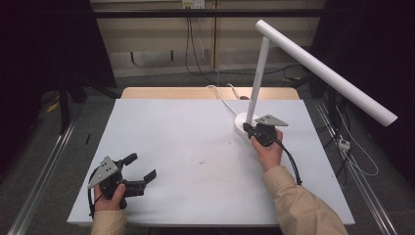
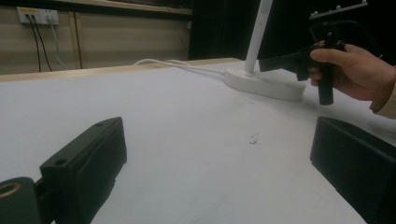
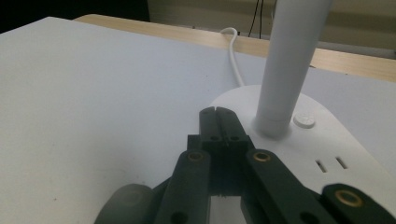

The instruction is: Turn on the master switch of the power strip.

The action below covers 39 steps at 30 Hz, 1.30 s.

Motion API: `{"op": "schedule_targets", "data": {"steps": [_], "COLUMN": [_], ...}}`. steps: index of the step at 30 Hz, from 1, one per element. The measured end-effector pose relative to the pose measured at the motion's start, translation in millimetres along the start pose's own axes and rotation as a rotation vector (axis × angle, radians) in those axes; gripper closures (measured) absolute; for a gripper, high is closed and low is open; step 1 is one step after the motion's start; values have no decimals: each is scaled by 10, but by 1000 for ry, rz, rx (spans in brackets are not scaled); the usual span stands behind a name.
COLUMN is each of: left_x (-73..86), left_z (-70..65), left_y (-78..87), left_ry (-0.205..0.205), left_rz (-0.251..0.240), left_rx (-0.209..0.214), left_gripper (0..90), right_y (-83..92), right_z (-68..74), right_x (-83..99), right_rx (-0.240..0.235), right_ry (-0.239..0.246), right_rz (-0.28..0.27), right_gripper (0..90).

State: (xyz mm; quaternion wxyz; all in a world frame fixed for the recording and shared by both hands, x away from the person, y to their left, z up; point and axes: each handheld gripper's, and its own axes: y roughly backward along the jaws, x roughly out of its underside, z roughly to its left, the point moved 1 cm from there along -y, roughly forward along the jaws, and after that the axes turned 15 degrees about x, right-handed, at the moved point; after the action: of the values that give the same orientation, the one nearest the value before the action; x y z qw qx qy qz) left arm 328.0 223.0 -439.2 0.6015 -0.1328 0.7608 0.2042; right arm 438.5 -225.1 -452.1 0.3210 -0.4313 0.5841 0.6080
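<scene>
We bring our right gripper (image 3: 218,112), jaws pressed together and holding nothing, over the round white plastic base of the desk lamp (image 3: 299,140), just beside its upright white stem (image 3: 287,65). The small round white button (image 3: 304,121) looks unpressed, so we judge the switching not yet done. Our left gripper (image 1: 139,172) rests wide open and empty at the near left. The white table sheet (image 1: 186,147) covers a wooden desk in a dark room.
</scene>
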Motion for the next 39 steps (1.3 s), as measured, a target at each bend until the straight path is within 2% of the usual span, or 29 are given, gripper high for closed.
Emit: {"op": "schedule_targets", "data": {"steps": [13,18,39], "left_x": [3,5,14], "left_z": [8,6,-4], "left_y": [15,12,-12], "left_ry": [-4,1,2], "left_rz": [5,-2,6], "left_rx": [-2,0,8], "left_gripper": [34,34,34], "right_y": [-140,-180,-249], "right_z": [70,74,-5], "right_x": [-48,-35,13], "right_rx": [43,67,86], "right_ry": [24,14,20], "right_rz": [3,12,22], "right_gripper": [900,900,900]}}
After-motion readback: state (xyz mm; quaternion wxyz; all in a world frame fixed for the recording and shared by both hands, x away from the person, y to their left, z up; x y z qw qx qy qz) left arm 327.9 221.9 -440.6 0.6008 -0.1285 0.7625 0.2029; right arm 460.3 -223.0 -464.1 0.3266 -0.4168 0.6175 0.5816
